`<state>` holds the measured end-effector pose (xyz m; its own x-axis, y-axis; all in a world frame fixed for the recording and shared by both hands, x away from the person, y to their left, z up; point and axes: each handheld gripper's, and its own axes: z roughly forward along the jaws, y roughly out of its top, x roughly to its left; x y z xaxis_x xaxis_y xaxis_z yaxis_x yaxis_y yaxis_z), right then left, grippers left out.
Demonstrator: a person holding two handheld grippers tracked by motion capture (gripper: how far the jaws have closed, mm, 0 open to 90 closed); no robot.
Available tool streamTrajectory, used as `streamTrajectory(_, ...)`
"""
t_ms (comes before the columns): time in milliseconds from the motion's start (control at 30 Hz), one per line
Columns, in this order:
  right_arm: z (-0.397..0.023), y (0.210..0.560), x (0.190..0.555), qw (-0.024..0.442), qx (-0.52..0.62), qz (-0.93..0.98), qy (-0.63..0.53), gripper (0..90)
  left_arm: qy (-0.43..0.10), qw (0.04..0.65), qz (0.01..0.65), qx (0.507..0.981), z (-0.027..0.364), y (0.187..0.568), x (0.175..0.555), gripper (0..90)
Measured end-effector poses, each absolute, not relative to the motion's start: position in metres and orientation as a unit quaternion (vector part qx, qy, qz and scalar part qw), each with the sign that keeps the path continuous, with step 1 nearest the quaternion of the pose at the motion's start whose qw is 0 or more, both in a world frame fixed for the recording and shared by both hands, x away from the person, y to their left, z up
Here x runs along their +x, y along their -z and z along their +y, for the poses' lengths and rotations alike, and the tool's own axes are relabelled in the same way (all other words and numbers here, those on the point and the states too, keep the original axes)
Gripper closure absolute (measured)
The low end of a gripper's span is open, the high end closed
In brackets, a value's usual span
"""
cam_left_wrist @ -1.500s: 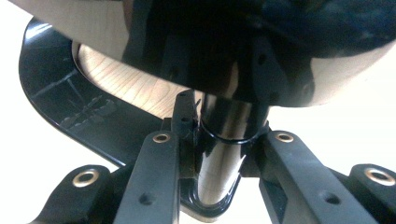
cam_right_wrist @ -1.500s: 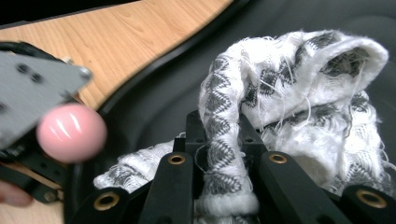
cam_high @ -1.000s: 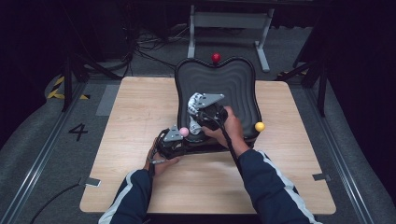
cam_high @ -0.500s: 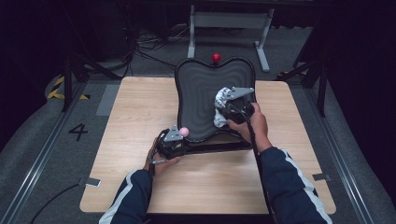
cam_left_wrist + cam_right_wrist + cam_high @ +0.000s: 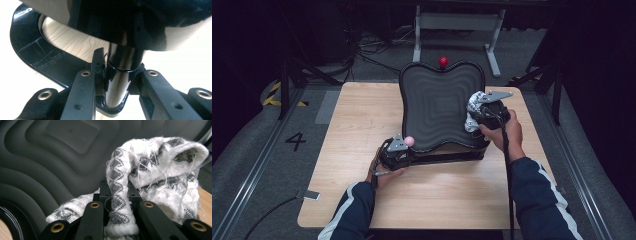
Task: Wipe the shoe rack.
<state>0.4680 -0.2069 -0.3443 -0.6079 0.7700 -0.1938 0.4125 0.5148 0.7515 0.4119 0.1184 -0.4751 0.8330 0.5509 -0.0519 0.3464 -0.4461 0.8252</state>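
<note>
A black ridged pad (image 5: pixel 437 107) with a wavy outline stands tilted on a black base (image 5: pixel 447 158) in the middle of the wooden table. My left gripper (image 5: pixel 404 150) is at the base's left end, shut on its glossy black post (image 5: pixel 120 75); a pink ball (image 5: pixel 409 141) sits on top of this gripper. My right gripper (image 5: pixel 479 117) is at the pad's right edge, shut on a white and grey patterned cloth (image 5: pixel 473 107). In the right gripper view the cloth (image 5: pixel 160 170) bunches over the jaws and lies against the pad's ridges (image 5: pixel 50 152).
A red ball (image 5: pixel 443 61) sits at the pad's top edge. The table (image 5: pixel 357 130) has bare wood left of and in front of the pad. A grey metal frame (image 5: pixel 457 22) stands behind the table. A floor mark "4" (image 5: pixel 295 141) is to the left.
My right gripper has carried the cloth from the middle of the pad across to its right edge. The left gripper has stayed on the post.
</note>
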Motion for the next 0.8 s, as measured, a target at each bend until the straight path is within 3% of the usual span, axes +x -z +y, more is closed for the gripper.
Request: streamTrajectory(800,-0.229,0.354,0.436,0.229,0.329,0.860,-0.317,81.6,-0.112,0.449,0.270,0.844,0.121,0.475,0.413,73.4)
